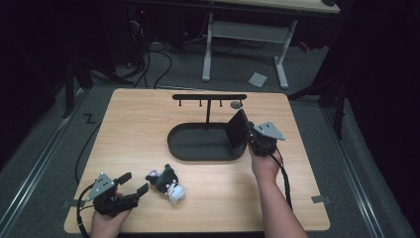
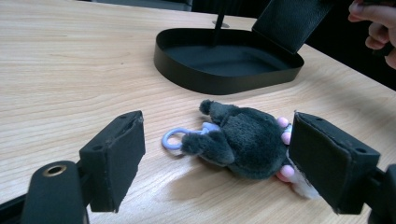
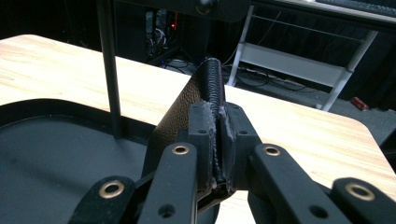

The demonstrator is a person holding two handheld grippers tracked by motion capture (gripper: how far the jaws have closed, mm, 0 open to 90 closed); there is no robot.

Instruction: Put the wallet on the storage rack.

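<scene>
The wooden worktop [image 1: 148, 124] carries a black oval tray [image 1: 198, 148] with a hook rack [image 1: 209, 97] rising from its far edge on a thin post. Over the tray's right end, the right tool [image 1: 246, 133] is clamped tight on a flat black leather wallet [image 1: 236, 129], gripping it by one edge so it stands up above the rim. It looks thin, light and fairly stiff, with a grained skin that shouldn't slip; an edge hold like this seems sound. Nearer than the tray, toward its left, lies a small grey plush keychain toy [image 1: 167, 182] with a lilac clip ring [image 2: 173, 139]. It looks soft and squashy, best taken across the body. The left tool [image 1: 133, 183] rests just beside it, jaws spread wide, holding nothing.
</scene>
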